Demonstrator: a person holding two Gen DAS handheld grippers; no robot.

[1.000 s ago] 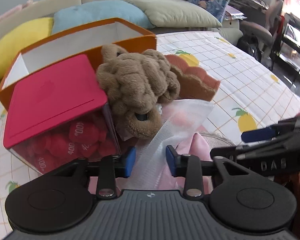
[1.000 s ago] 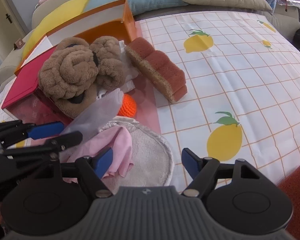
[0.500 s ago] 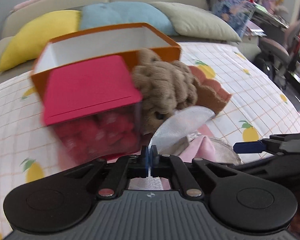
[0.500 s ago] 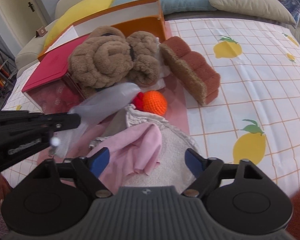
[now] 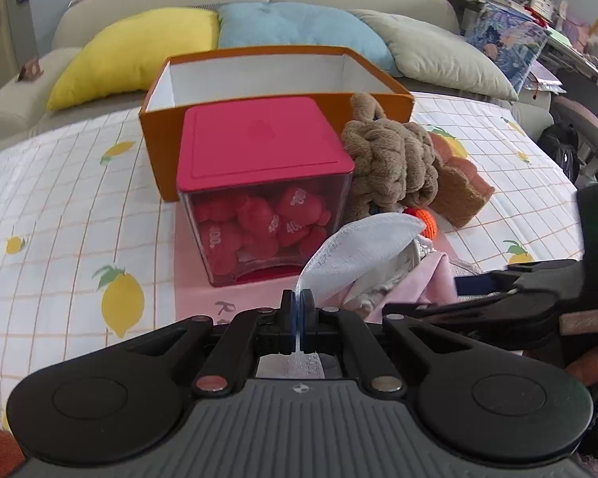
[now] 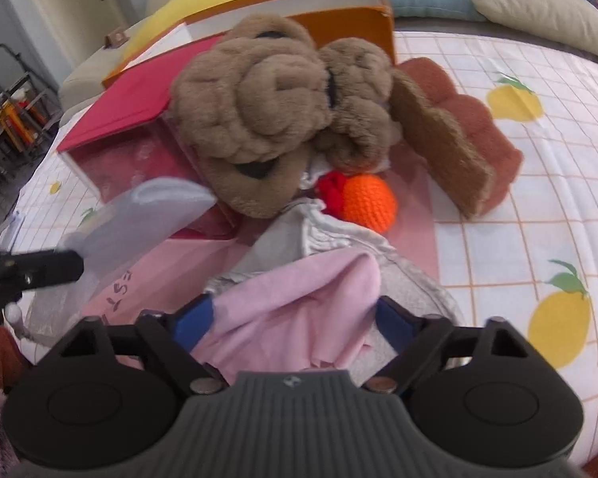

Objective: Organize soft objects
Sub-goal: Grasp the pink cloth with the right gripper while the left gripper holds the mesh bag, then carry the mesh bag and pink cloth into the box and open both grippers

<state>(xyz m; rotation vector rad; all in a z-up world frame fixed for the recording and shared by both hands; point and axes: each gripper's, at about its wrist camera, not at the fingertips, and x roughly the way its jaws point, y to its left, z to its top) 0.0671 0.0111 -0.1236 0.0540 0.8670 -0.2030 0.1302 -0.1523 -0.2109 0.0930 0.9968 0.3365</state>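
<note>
1. The left gripper [image 5: 298, 306] pinched a white gauze [image 5: 358, 247], lifted beside the red-lidded box [image 5: 259, 147].
2. The right gripper [image 6: 295, 318] stood spread around a pink cloth [image 6: 299, 302], perhaps touching it.

White gauze pad [image 5: 358, 247] lifted, curled; pink cloth [image 6: 299, 310] crumpled, seemingly atop grey cloth [image 6: 299, 235]; brown plush [image 6: 267, 111] behind.

left claw [image 5: 298, 310] pinching white gauze cloth [image 5: 358, 247] | beside red-lidded box [image 5: 259, 183]
</note>
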